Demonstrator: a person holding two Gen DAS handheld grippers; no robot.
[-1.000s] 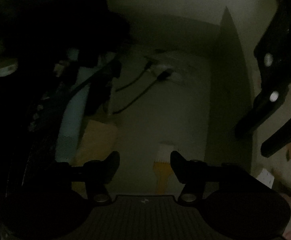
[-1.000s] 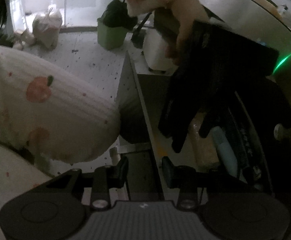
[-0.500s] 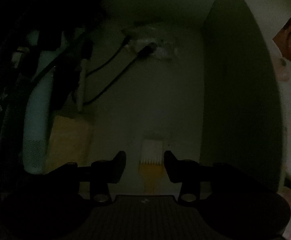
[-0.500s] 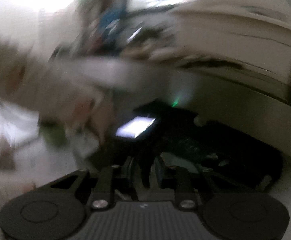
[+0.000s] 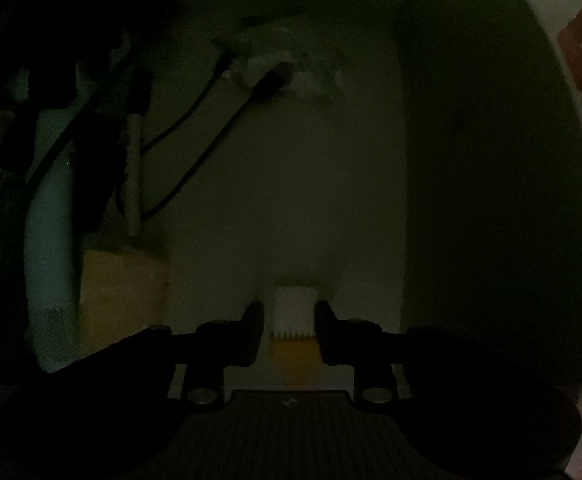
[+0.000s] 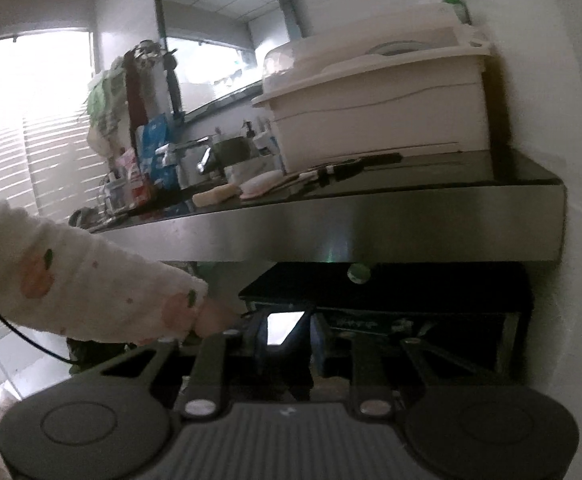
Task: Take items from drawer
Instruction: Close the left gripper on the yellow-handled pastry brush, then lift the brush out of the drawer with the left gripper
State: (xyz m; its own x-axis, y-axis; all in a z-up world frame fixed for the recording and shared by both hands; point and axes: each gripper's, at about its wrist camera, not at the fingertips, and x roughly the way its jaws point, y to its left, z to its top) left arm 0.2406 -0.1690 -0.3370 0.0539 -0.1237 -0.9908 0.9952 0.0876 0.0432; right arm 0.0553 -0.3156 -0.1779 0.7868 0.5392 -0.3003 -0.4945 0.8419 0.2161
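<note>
In the left wrist view I look into the dark open drawer [image 5: 299, 200]. A small brush [image 5: 294, 330] with white bristles and a yellow handle lies on the drawer floor. My left gripper [image 5: 289, 330] sits low over it, jaws narrowly open on either side of the brush head. In the right wrist view my right gripper [image 6: 287, 340] is outside the drawer, below the steel counter edge [image 6: 331, 220]. Its jaws are close together with a dark item between them; I cannot tell what it is or if it is clamped.
In the drawer, black cables [image 5: 211, 120] lie at the back, a pale blue tube [image 5: 47, 240] and a tan packet [image 5: 123, 292] at the left. The drawer's right wall [image 5: 471, 160] is close. On the counter stand a white lidded box [image 6: 375, 100] and several small items [image 6: 251, 188].
My left gripper has moved deeper and lower onto the brush and its jaws have narrowed. My right gripper has swung up from the drawer to face the counter.
</note>
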